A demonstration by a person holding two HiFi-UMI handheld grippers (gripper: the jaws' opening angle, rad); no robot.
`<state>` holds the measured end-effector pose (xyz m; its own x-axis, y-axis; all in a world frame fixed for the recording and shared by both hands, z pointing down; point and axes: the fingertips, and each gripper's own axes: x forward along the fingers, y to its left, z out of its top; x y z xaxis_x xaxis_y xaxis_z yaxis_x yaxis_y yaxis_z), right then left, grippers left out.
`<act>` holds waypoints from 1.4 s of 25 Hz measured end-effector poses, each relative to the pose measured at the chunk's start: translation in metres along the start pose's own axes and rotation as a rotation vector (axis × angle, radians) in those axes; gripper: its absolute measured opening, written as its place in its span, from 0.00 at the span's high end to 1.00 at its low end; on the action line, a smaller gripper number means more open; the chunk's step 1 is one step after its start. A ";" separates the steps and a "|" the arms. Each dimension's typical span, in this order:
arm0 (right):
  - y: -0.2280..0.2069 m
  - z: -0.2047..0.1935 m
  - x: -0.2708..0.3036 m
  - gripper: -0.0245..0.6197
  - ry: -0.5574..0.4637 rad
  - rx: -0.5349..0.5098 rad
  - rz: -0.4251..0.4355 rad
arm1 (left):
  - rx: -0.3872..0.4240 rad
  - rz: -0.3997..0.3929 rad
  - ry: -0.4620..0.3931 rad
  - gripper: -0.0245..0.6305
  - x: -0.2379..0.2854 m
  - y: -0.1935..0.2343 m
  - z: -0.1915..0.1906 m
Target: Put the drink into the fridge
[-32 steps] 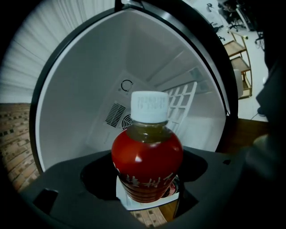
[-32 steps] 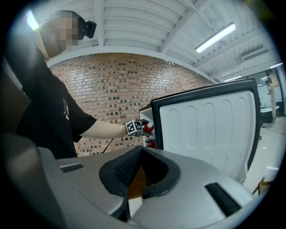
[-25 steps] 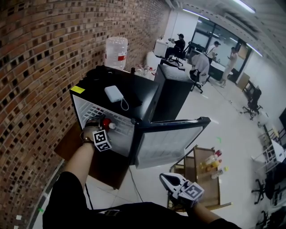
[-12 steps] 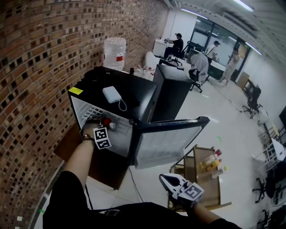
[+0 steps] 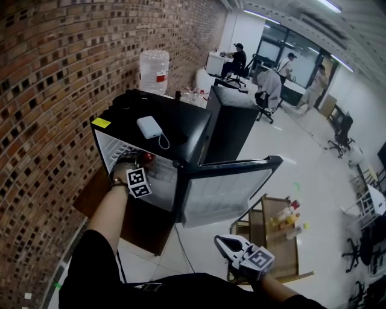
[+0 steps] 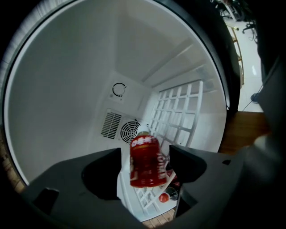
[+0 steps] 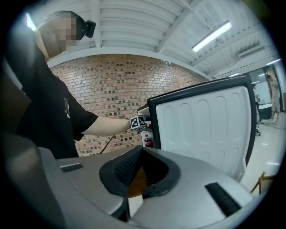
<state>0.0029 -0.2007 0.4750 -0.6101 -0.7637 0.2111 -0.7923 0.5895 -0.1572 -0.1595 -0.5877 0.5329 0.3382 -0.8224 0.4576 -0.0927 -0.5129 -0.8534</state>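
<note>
Head view: the left gripper [image 5: 142, 164] reaches inside the open mini fridge [image 5: 181, 130], with the red drink bottle [image 5: 147, 158] at its tips. The right gripper [image 5: 231, 244] hangs well apart, low by the door.

Left gripper view: the jaws stand wide and have just been closing. They seem to pinch the bottle across its body, its long axis crosswise to them and its base toward the wire shelf [image 6: 187, 112] (contact unclear).

Right gripper view: the jaws are together and empty.

Brick wall [image 5: 48, 72] on the left, glossy white floor [image 5: 301, 175]. Ceiling strip lights [image 5: 329, 7] are on. Far back: office chairs [image 5: 341, 131], people [image 5: 240, 59] seated and standing at desks. Water jug [image 5: 155, 71] by the wall. Wooden crate [image 5: 286, 259] on the floor.
</note>
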 end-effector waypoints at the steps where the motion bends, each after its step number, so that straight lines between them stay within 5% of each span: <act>1: 0.000 0.000 -0.001 0.98 -0.001 0.000 0.001 | -0.003 0.002 0.000 0.44 0.000 0.001 0.001; 6: 0.000 0.000 -0.003 0.98 -0.005 0.010 -0.005 | -0.039 0.027 0.004 0.44 -0.005 0.000 -0.005; 11: 0.001 0.001 -0.003 0.98 -0.010 0.007 0.001 | -0.176 0.035 -0.041 0.44 -0.021 0.001 -0.010; 16: 0.007 0.001 -0.003 0.98 -0.014 -0.001 0.019 | -0.432 0.038 -0.146 0.46 -0.058 -0.001 -0.010; 22: 0.012 -0.001 -0.004 0.98 -0.014 -0.008 0.044 | -0.727 -0.013 -0.371 0.57 -0.127 -0.027 0.007; 29: 0.015 0.004 -0.012 0.98 -0.037 -0.029 0.080 | -1.068 -0.252 -0.638 0.70 -0.226 -0.087 0.041; 32: 0.015 0.004 -0.021 0.98 -0.052 -0.031 0.087 | -1.278 -0.319 -0.753 0.78 -0.265 -0.105 0.054; 35: 0.014 0.001 -0.033 0.98 -0.061 -0.030 0.082 | -1.419 -0.415 -0.806 0.86 -0.293 -0.139 0.073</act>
<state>0.0123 -0.1676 0.4651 -0.6729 -0.7264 0.1397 -0.7396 0.6579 -0.1420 -0.1771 -0.2580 0.4991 0.8720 -0.4878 -0.0409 -0.4398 -0.8175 0.3718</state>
